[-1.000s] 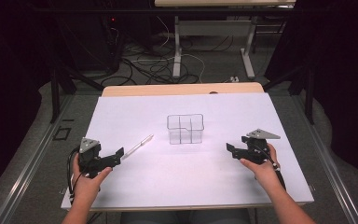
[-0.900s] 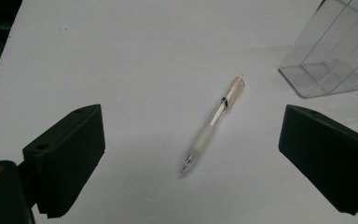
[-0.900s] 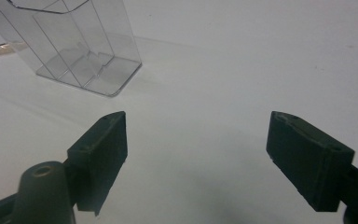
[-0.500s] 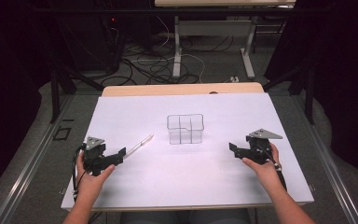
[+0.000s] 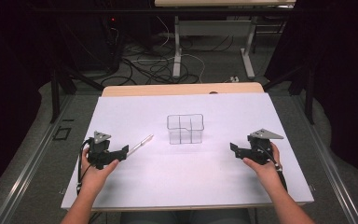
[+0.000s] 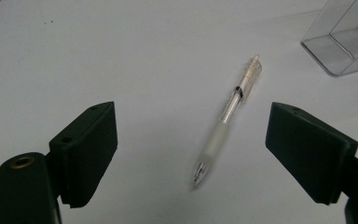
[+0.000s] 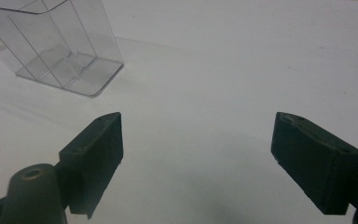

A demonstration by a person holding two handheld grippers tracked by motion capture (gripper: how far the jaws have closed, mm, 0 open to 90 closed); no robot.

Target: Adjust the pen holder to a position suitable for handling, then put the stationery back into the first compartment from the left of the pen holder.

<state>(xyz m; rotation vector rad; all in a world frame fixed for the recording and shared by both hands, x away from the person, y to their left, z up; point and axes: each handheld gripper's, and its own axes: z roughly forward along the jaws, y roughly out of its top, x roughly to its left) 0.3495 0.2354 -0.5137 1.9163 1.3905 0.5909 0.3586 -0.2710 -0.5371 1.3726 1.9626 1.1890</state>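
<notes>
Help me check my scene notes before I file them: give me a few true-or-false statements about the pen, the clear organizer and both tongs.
1. The pen lies flat on the white table. True.
2. The left tongs are shut on the pen. False: the jaws stand open, with the pen lying between and ahead of them, untouched.
3. The clear organizer already holds the pen. False: its compartments look empty; the pen lies to its left.
4. The right tongs are open with nothing between the jaws. True.
5. The organizer stands upright between the two hands. True.
</notes>
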